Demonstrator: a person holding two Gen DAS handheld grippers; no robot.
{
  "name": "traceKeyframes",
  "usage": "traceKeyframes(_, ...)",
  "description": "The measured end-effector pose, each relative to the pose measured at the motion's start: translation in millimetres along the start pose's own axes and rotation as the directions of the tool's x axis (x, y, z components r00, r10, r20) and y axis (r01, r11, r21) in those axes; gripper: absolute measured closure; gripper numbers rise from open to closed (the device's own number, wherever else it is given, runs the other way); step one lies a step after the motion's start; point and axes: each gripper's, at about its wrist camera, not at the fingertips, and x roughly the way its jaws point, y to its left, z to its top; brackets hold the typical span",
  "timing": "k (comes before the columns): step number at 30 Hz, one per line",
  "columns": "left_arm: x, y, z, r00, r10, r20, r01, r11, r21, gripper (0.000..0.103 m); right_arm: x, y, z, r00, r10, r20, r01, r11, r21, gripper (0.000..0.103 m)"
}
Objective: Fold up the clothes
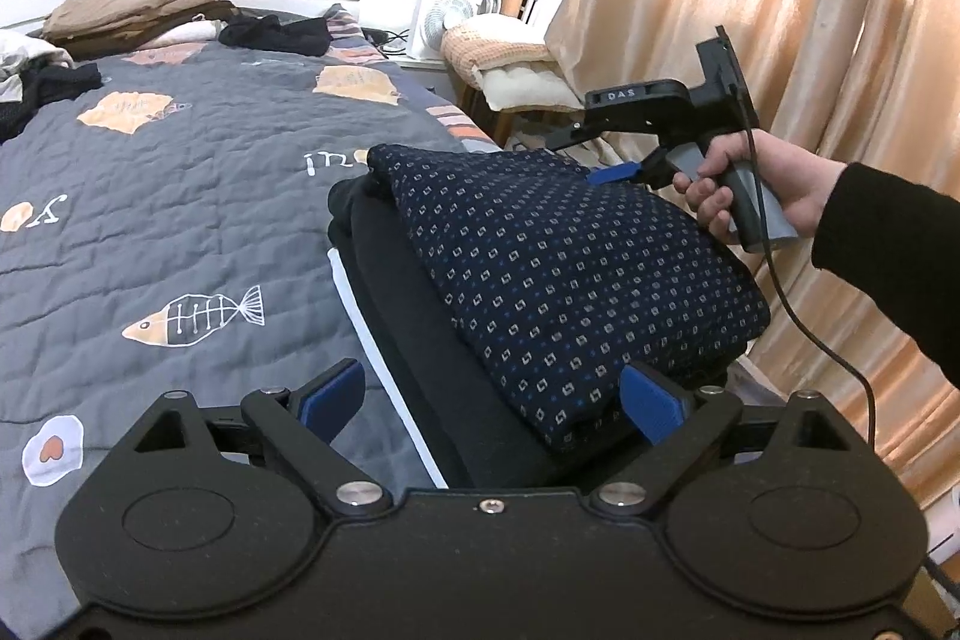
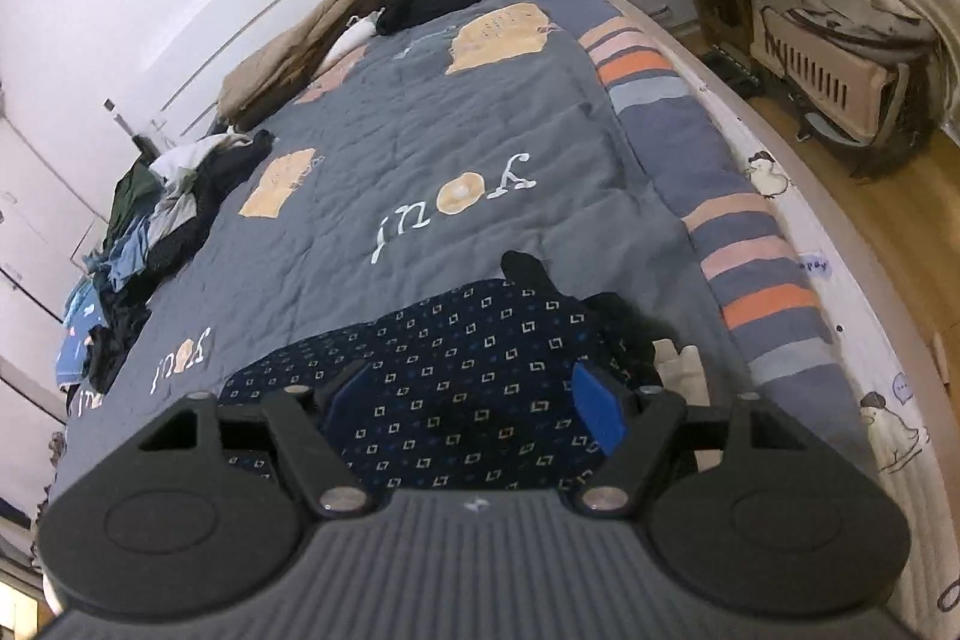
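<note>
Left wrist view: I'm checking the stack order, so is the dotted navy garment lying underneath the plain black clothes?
No, the dotted navy garment lies folded on top of the plain black clothes, whose edges stick out beneath it.

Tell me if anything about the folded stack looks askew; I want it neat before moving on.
The navy square-patterned folded garment sits skewed on the black folded clothes beneath, which stick out along one side. Loose unfolded clothes still lie heaped at the grey quilt's far edge.
</note>
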Motion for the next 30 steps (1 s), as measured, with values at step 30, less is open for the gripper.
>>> traceKeyframes(30,-26.4,-40.4,16.8,0.996,0.093,-0.020,-0.091,0.994,0.066,0.000,-154.8,93.7,-130.9,0.994,-0.051,0.096,0.072,0.969,-0.235,0.019)
